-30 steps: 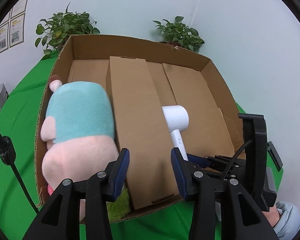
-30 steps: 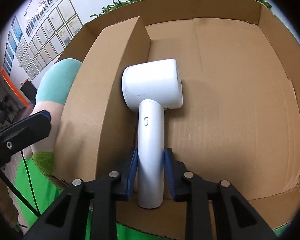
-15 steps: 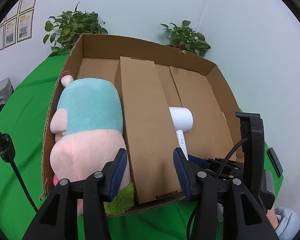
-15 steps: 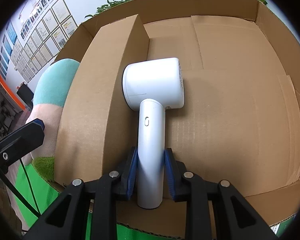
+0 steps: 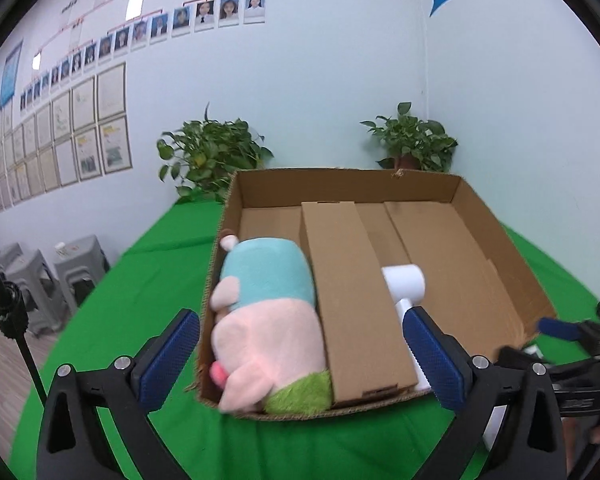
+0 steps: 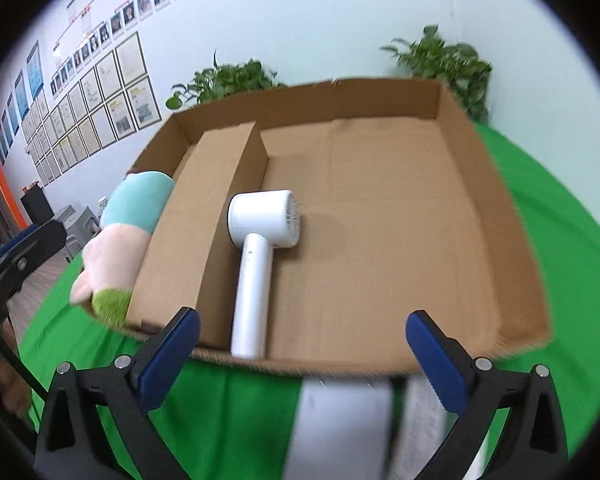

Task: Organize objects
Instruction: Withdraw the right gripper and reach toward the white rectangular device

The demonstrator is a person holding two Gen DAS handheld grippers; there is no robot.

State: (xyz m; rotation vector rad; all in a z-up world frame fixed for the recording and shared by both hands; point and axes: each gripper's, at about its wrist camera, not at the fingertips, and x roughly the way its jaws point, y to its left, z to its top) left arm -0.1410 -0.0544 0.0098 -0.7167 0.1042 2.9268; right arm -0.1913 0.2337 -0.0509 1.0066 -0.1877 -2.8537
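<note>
An open cardboard box [image 5: 340, 174] [image 6: 300, 96] stands on the green cloth. Inside it, from left to right, lie a pink and teal plush toy [image 5: 268, 300] [image 6: 128, 224], a long closed carton [image 5: 348, 280] [image 6: 196, 232] and a white hair dryer [image 5: 404, 284] [image 6: 260, 240] with its handle toward me. My left gripper [image 5: 300, 332] hovers in front of the box's near wall, its jaws opening wide with nothing held. My right gripper [image 6: 303, 328] hangs just short of the dryer's handle end, its jaws also opening, clear of the handle.
A white carton [image 6: 340, 420] lies on the green cloth [image 5: 140, 280] just below my right gripper. Two potted plants [image 5: 212, 156] [image 5: 412, 140] stand behind the box against the wall. Grey stools [image 5: 40, 272] are off to the left, beyond the table edge.
My right gripper let go of the hair dryer's handle, opened wide and drew back and up. My left gripper also opened wide and pulled back, so the box looks smaller.
</note>
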